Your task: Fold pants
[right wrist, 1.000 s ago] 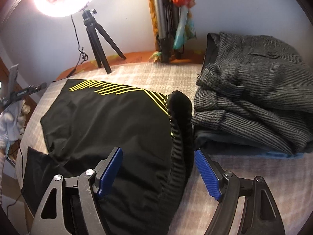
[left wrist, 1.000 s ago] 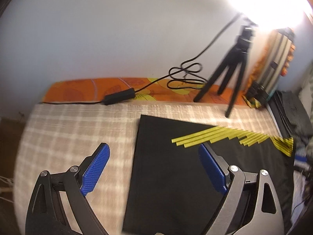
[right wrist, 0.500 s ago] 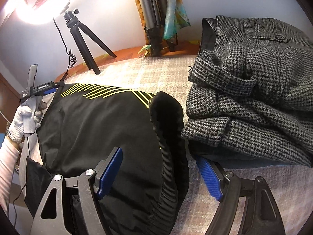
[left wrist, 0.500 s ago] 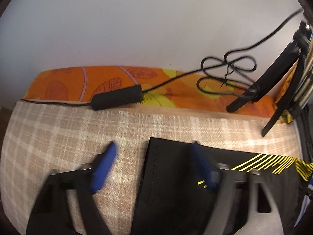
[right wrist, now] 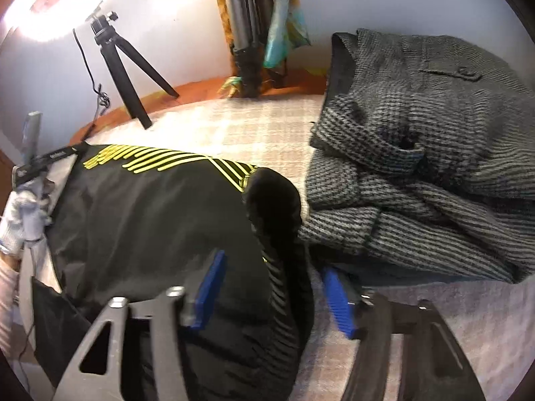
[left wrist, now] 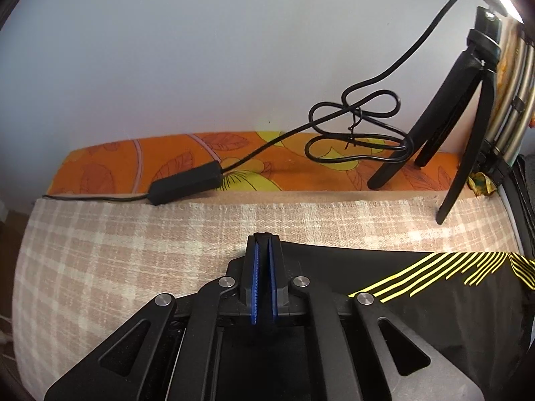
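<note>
We see the black pants (right wrist: 150, 220) lying lengthwise across the bed (left wrist: 100, 250). Our left claw (left wrist: 264, 260) is clamped on their hem corner; our right claw (right wrist: 274, 287) gapes, straddling the waistband.

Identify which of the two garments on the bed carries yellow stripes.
The black pants, lying flat left of the heap, carry yellow stripes near their far edge. The grey houndstooth garment, crumpled at right, has none.

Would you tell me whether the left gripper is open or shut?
Shut: the left gripper has its blue pads pressed nearly together on the corner of the black pants.
</note>
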